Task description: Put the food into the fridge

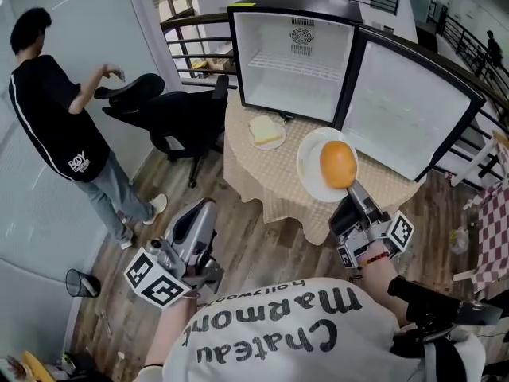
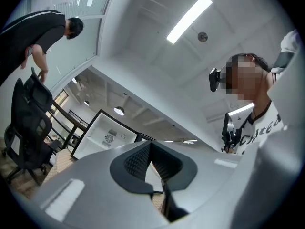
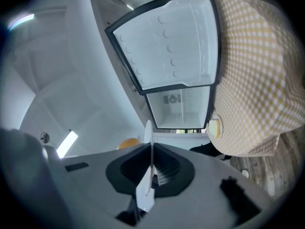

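Wood-plank floor [image 1: 262, 253] runs under a round table [image 1: 262, 185] in a pale checked cloth, and on that table stands a small fridge [image 1: 274, 42], its white inside bare and its door [image 1: 406, 118] swung wide to the right. The right gripper [image 1: 352, 189] has its jaws pressed together on the near rim of a white plate [image 1: 310, 169]; the right gripper view shows that rim edge-on, pinched between the dark pads. An orange [image 1: 338, 164] sits on the plate, just beyond the jaw tips. Plate and orange lie in front of the fridge, before the lower edge of its open door and outside the cabinet; whether the plate rests on the cloth or is raised off it I cannot tell. A smaller plate with a slice of bread [image 1: 266, 131] lies closer to the fridge, just before its open mouth and left of the orange. The left gripper [image 1: 207, 207] is well short of the fridge, off the table's near-left edge over the floor, its jaws closed with nothing between them. Left of the fridge, beyond the table, a black office chair [image 1: 179, 114] stands, and farther left a person in a black shirt [image 1: 56, 126] bends toward it.
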Available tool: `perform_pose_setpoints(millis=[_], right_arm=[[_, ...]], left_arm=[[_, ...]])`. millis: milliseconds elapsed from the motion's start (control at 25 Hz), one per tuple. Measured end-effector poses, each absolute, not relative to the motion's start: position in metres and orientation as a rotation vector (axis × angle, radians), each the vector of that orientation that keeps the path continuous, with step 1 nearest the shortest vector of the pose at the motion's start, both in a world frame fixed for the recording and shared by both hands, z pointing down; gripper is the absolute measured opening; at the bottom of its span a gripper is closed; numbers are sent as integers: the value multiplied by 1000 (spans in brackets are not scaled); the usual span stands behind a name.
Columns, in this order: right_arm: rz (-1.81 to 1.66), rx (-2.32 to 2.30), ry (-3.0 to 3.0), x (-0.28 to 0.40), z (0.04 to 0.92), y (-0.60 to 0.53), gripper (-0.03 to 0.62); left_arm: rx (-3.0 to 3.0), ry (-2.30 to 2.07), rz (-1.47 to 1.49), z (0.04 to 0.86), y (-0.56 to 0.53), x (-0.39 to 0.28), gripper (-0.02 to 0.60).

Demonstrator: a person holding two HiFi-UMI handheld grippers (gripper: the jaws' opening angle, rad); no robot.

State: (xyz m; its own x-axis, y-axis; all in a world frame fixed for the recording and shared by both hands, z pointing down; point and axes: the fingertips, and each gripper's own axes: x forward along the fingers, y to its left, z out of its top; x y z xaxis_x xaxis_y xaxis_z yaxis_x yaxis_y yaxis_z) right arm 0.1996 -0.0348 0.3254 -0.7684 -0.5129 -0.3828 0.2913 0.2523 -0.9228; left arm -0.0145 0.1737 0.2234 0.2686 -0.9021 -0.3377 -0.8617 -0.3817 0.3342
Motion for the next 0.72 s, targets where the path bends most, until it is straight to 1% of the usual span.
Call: perform_pose_setpoints(millis=[240,480,720], right_arm=[[-1594,-331,1854,181,338,-75,25],[-1623,-406,1816,155,366,-105,24],[-1625,-530,1776,125,391,-147,24]], left_arm=[[2439,-1566,-826,228,123,-38,8],[2418,-1451,-766,261,66,-58,8],[2414,-1363,-660,294,-18,-90,8]])
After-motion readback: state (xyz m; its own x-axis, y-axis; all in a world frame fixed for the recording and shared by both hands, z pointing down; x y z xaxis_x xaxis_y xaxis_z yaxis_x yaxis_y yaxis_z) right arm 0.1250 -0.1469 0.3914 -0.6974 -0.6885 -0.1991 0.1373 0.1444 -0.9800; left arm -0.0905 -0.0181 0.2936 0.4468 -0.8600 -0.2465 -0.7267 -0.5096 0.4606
